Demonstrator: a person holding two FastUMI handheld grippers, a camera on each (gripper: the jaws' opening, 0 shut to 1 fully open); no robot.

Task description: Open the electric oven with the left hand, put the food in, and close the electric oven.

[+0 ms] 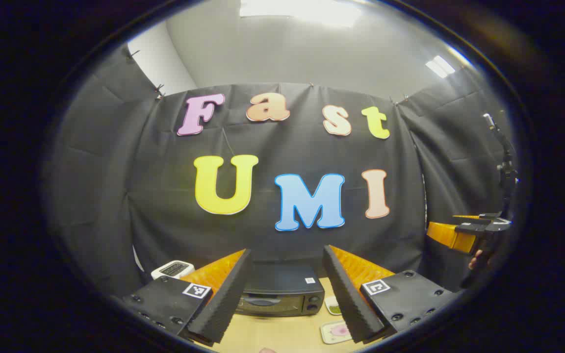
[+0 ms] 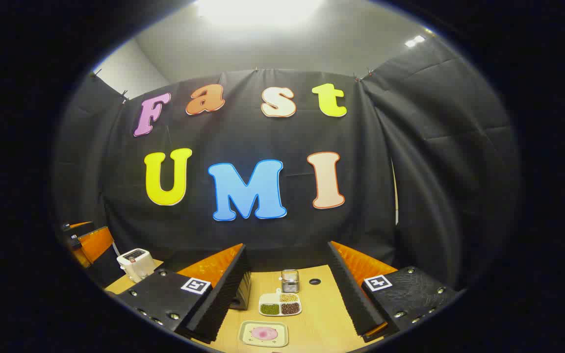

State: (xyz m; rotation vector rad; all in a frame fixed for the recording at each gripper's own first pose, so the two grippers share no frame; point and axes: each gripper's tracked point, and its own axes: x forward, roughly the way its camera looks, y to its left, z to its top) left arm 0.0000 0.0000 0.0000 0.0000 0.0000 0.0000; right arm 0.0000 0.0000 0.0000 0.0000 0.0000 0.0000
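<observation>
A: On the wooden table (image 1: 282,333), the electric oven (image 1: 282,294) is seen in the left gripper view, door shut, standing between the fingers of the left gripper (image 1: 286,294) but well beyond them. Those fingers are spread wide and nothing is held.

B: Noted. That gripper is judged to be lined up on the oven for the door pull, not yet begun. In the right gripper view, the right gripper (image 2: 287,294) is also spread wide and empty, raised above the table.

A: Containers are recorded. A divided tray (image 2: 280,304) with 3 compartments holds green, pale and dark grains or beans, 1 kind per compartment. Just behind it a small metal mesh cup (image 2: 290,280) stands; its contents cannot be told.

B: Nearer the camera, a small plate (image 2: 263,334) carries a pink item, taken to be the food (image 2: 264,333) for the oven. It lies apart from the tray, within easy reach of the right gripper.

A: A white appliance (image 2: 135,262) is noted at the table's left edge.
</observation>
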